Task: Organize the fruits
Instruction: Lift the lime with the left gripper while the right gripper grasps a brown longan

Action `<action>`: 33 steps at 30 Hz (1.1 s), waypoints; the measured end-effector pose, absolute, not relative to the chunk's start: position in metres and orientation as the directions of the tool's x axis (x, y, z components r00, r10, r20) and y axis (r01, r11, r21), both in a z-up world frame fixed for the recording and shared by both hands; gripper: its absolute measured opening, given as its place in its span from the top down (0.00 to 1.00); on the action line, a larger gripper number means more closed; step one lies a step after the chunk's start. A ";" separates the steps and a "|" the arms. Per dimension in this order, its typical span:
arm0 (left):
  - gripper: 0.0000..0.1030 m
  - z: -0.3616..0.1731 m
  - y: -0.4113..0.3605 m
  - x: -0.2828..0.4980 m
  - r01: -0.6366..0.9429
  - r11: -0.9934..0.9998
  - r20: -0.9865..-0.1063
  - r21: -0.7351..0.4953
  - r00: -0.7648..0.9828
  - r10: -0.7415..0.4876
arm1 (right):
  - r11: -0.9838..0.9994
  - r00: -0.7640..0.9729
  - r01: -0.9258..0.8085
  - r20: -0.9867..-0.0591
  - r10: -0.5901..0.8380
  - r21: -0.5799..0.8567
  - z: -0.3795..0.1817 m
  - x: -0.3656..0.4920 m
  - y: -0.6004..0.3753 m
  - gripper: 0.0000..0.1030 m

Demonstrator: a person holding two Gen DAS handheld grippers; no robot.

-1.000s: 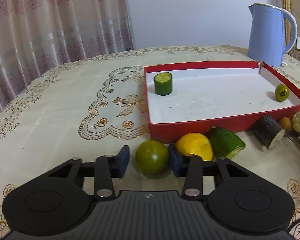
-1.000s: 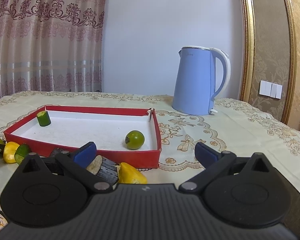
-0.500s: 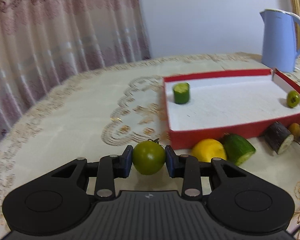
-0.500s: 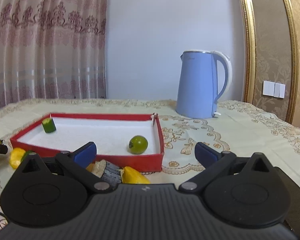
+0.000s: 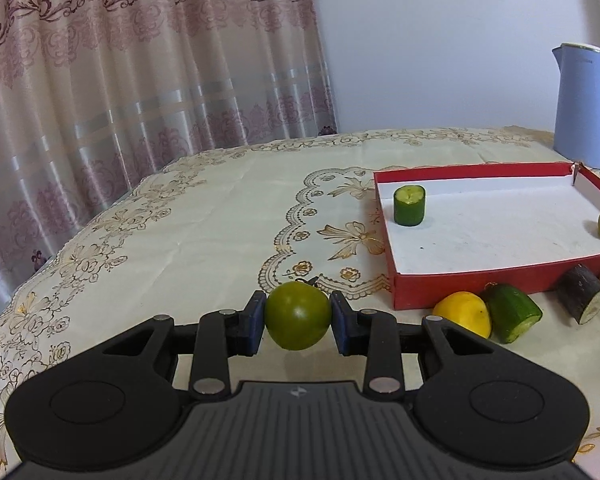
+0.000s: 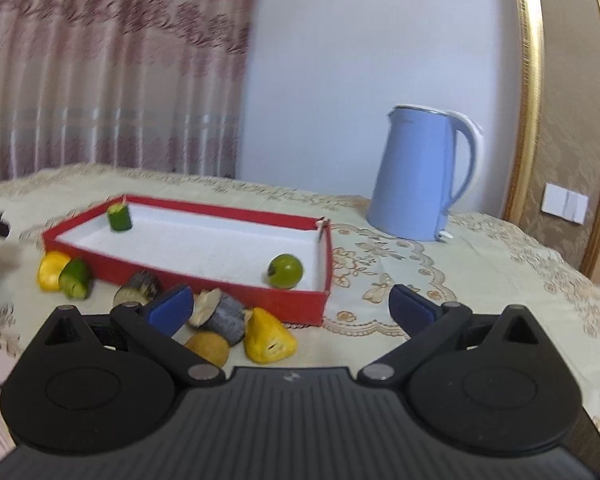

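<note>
- While your left gripper (image 5: 298,322) is clamped on the green tomato (image 5: 298,316), both pads sit on its widest part, opposite each other; it hangs clear of the cloth (image 5: 204,236), left of the tray (image 5: 500,280).
- Skin looks smooth and glossy, so expect it to slip if the pads ride off the middle. Keep the grip across the centre, not near the stem end.
- It looks small, light and firm, but probably bruises under a hard squeeze. Use only enough pressure to hold.
- It is round, so it will likely roll on the white tray floor. Set it down low; don't drop it.
- Your right gripper's (image 6: 290,306) jaws are wide but closing, pads pressing on nothing; cut pieces lie just beyond the tips.
- Of those, the yellow wedge (image 6: 269,340) looks soft and irregular, so take it by its flatter sides.
- The dark chunk (image 6: 220,314) is stubby, so grip across its round flank, not the cut faces.
</note>
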State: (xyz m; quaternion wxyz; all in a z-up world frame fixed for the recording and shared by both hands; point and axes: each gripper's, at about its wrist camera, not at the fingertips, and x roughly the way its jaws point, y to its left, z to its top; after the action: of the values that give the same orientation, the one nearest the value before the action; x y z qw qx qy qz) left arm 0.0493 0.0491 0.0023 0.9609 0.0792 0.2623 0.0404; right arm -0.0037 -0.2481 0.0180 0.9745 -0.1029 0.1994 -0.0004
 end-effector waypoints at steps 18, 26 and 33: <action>0.68 -0.001 0.038 0.045 0.001 0.981 -0.499 0.195 0.861 0.098 | 0.954 0.815 -0.236 -0.572 0.090 -0.185 0.002 0.011 -0.219 0.65; 0.68 -0.001 0.036 0.046 0.012 0.980 -0.504 0.198 0.859 0.091 | 0.952 0.792 -0.228 -0.608 0.059 -0.203 -0.003 0.024 -0.218 0.71; 0.68 -0.004 0.033 0.048 0.021 0.981 -0.518 0.195 0.851 0.084 | 0.949 0.792 -0.229 -0.609 0.051 -0.217 -0.004 0.026 -0.216 0.72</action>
State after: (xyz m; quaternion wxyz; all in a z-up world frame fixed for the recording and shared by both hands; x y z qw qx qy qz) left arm 0.0483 0.0327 -0.0035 0.9572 0.0970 0.2722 0.0166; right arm 0.0256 -0.2163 -0.0042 0.9359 -0.1413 0.3140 0.0749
